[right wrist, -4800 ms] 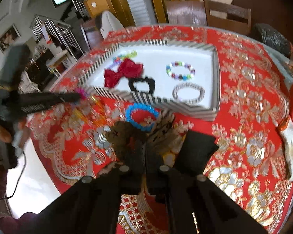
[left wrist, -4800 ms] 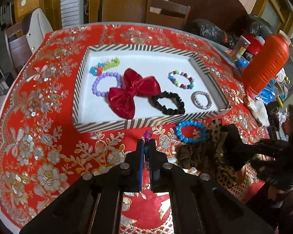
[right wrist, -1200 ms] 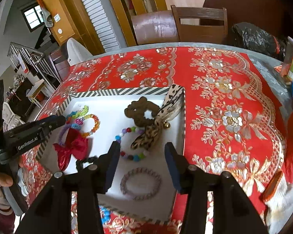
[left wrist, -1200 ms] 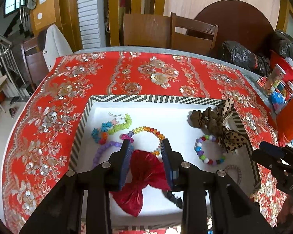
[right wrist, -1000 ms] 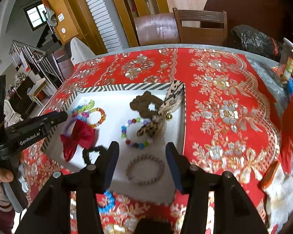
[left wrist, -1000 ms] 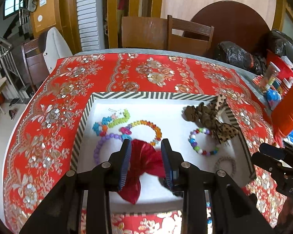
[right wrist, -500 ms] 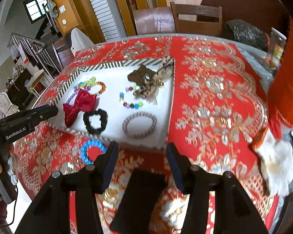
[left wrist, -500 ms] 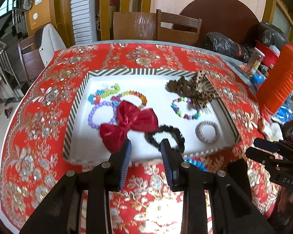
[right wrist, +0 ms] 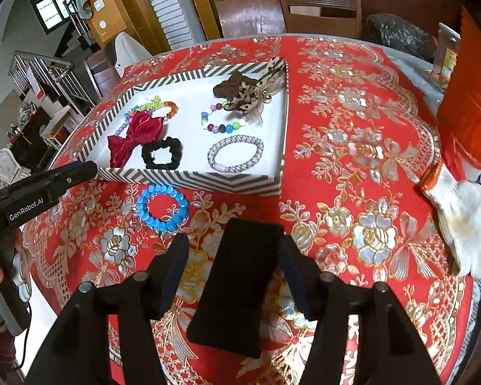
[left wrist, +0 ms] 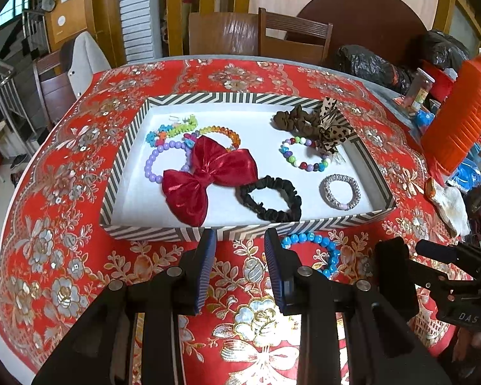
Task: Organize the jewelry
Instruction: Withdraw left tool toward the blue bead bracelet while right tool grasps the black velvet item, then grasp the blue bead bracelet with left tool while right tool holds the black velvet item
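A striped tray point(left wrist: 240, 98) point(right wrist: 189, 179) holds a red bow point(left wrist: 208, 176) point(right wrist: 134, 138), a black scrunchie point(left wrist: 271, 199) point(right wrist: 162, 152), a leopard scrunchie point(left wrist: 317, 123) point(right wrist: 250, 88), a silver bracelet point(left wrist: 340, 191) point(right wrist: 235, 154) and several bead bracelets. A blue bead bracelet point(left wrist: 311, 250) point(right wrist: 162, 207) lies on the cloth in front of the tray. A black flat item point(right wrist: 237, 288) point(left wrist: 394, 276) lies between my right gripper's fingers. My left gripper point(left wrist: 239, 250) is open and empty just before the tray. My right gripper point(right wrist: 234, 250) is open.
A red floral cloth point(left wrist: 64, 192) covers the round table. An orange jug point(left wrist: 461, 118), a white glove point(right wrist: 461, 211) and clutter sit at the right. Wooden chairs point(left wrist: 256, 38) stand behind the table.
Both grippers have pulled back from over the tray to the table's near side. The leopard scrunchie and the orange-yellow bead bracelet, once held, now lie in the tray. Both grippers are open.
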Demonstrator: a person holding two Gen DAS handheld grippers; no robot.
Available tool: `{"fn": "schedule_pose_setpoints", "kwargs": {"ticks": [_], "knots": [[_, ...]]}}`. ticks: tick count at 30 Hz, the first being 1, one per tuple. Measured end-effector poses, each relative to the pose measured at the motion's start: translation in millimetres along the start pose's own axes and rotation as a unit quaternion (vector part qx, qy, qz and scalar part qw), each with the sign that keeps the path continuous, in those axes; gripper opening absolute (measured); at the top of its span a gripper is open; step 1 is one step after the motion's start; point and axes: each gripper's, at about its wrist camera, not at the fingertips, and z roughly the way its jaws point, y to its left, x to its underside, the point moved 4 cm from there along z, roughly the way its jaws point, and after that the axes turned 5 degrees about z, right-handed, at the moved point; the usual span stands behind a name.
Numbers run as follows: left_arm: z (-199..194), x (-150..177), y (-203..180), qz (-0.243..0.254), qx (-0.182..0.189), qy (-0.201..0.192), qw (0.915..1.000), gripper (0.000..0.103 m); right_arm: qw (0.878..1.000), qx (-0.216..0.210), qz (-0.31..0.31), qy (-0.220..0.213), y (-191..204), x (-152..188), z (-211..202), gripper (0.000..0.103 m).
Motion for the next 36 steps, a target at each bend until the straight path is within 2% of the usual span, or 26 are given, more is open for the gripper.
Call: {"fn": "schedule_pose_setpoints", "kwargs": {"ticks": [9, 20, 26, 36], "knots": [[1, 7, -2, -0.003, 0.006, 0.009, 0.9999, 0.031, 1.0, 0.008, 0.007, 0.013, -3, 12, 4, 0.063], [15, 21, -4, -0.037, 0.053, 0.039, 0.9971, 0.031, 0.999, 0.019, 0.01, 0.034, -5, 24, 13, 0.063], [29, 24, -10, -0.047, 0.065, 0.053, 0.9953, 0.031, 0.999, 0.021, 0.004, 0.039, -4, 28, 19, 0.063], [49, 23, -24, -0.034, 0.063, 0.064, 0.9953, 0.031, 0.999, 0.023, 0.005, 0.04, -6, 28, 23, 0.063]]}}
